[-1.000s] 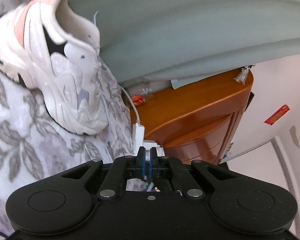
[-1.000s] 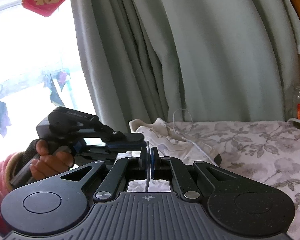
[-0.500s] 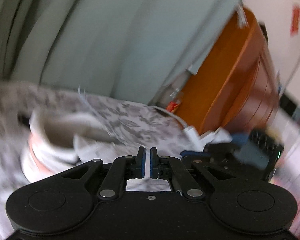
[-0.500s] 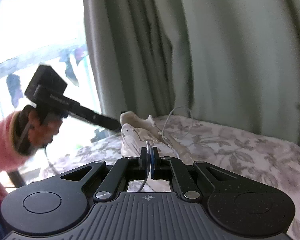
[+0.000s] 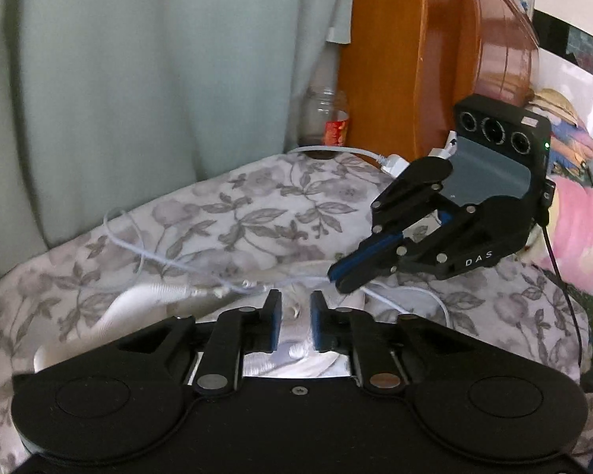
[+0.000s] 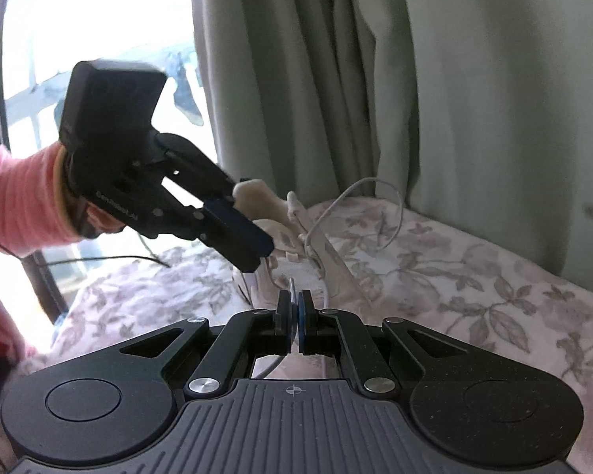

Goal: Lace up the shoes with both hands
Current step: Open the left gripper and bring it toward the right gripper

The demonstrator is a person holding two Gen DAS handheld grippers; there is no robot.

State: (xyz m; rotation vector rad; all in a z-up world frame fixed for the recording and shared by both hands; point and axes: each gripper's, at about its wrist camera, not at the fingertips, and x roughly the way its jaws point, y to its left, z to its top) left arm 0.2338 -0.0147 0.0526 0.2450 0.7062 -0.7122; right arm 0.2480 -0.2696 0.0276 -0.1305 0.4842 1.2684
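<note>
Now we are threading the lace (image 6: 291, 288) — our right tongs (image 6: 295, 310) are pinching its end, while our left tongs (image 5: 295, 308), just spreading and empty, are hovering over the shoe (image 6: 292, 245) on the bed (image 6: 474, 276). Next we should be catching the lace — at an eyelet.

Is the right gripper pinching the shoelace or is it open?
Shut on it. The right gripper has its pads squeezed together with the thin shoelace sticking up between them, above the shoe.
</note>
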